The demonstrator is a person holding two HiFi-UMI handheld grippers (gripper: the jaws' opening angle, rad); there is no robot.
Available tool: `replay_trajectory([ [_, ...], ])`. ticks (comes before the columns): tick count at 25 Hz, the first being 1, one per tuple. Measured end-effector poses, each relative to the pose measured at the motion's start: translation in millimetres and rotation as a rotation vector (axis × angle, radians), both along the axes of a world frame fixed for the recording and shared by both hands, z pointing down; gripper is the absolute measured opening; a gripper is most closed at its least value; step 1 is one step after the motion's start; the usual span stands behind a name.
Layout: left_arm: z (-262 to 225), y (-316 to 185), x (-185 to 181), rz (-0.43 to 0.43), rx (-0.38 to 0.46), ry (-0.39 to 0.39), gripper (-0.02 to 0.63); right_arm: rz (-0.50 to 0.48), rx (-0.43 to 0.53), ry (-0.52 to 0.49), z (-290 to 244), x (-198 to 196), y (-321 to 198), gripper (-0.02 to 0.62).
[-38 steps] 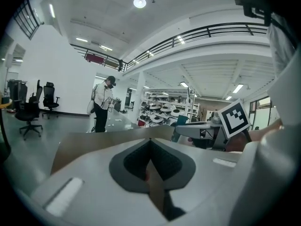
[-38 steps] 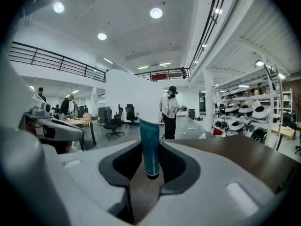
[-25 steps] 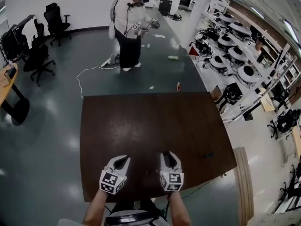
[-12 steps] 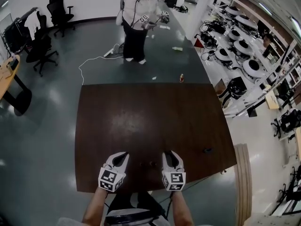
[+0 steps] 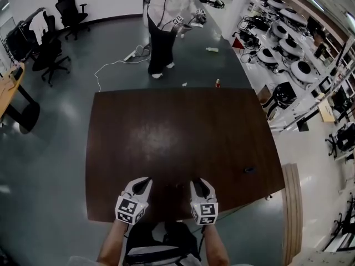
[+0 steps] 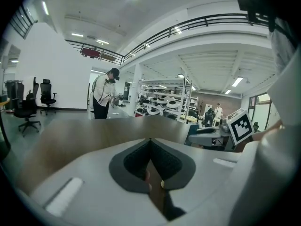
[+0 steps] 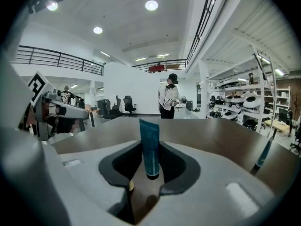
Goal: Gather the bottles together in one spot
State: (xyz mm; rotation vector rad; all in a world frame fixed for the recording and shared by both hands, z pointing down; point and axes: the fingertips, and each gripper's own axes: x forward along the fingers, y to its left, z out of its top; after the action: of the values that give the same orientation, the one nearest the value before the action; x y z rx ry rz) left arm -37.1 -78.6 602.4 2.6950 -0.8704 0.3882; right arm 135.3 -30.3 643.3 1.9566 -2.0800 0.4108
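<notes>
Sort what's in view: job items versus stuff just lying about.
Job: teal tube clamped in the right gripper; second teal tube near the table's right edge; left gripper, shut and empty.
Lying about: office chairs, white floor cable, shelved equipment.

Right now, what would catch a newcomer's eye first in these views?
A teal tube stands upright on its cap, gripped between the right tool's jaws at the near edge of the big dark brown table. The left tool is shut on nothing, and a person stands beyond the table's far edge.
</notes>
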Motion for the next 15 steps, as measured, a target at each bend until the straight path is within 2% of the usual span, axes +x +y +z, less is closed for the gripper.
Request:
replay_trajectory([
  [15, 35, 7, 8, 0.013, -0.004, -0.023, 0.002, -0.024, -0.01, -0.034, 49, -2, 10, 0.112],
])
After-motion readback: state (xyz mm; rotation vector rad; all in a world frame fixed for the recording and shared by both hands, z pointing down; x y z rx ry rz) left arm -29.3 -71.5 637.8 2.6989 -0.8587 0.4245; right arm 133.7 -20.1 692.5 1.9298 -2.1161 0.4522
